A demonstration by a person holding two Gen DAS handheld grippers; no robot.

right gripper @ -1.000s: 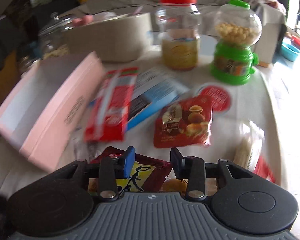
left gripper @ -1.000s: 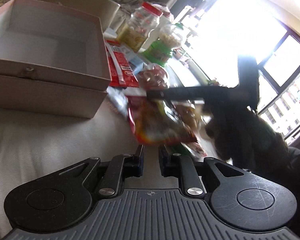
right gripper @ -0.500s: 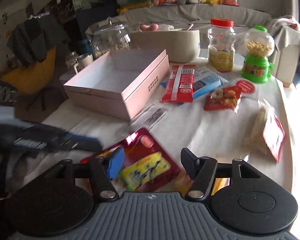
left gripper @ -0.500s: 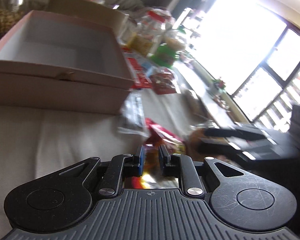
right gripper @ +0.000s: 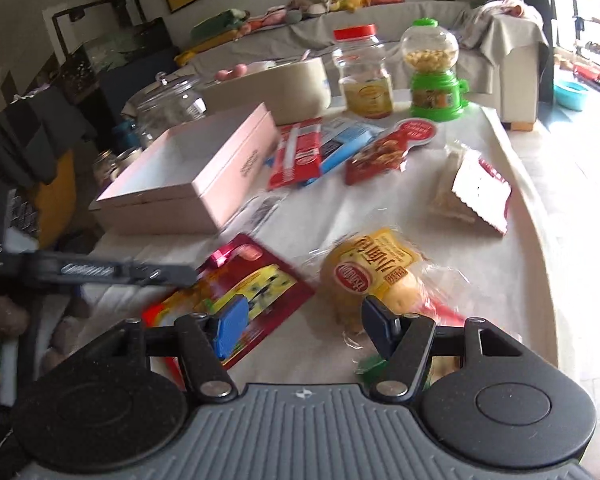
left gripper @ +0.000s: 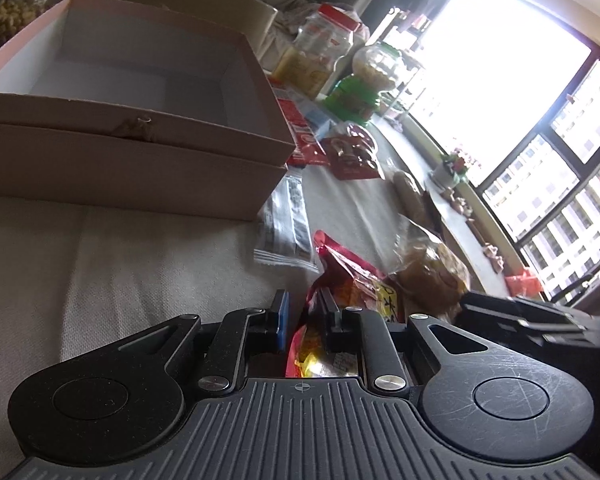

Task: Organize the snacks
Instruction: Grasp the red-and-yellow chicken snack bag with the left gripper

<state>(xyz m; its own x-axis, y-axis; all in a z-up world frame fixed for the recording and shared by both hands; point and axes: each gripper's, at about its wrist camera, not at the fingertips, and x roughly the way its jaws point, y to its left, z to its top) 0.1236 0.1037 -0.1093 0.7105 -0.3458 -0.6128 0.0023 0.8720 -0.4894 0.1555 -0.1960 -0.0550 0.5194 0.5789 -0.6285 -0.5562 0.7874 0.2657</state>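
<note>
A red and yellow snack packet (right gripper: 236, 296) lies on the white tablecloth near the front edge. My left gripper (left gripper: 303, 314) straddles its edge (left gripper: 340, 284) with the jaws slightly apart; its finger (right gripper: 100, 270) reaches over the packet in the right wrist view. My right gripper (right gripper: 304, 322) is open and empty above the packet and a yellow bread bag (right gripper: 374, 268). An open pink box (right gripper: 192, 176) stands behind, empty (left gripper: 132, 76).
More snacks lie beyond: a red wafer pack (right gripper: 296, 152), a blue pack (right gripper: 340, 144), a red nut bag (right gripper: 384, 154), a clear cracker bag (right gripper: 472, 188). A red-lidded jar (right gripper: 362, 72), green candy dispenser (right gripper: 434, 72), glass jar (right gripper: 168, 100) and beige tub (right gripper: 276, 88) stand at the back.
My right gripper opened wide, let go of the red packet and pulled back. My left gripper came down onto the packet's edge and its jaws parted a little.
</note>
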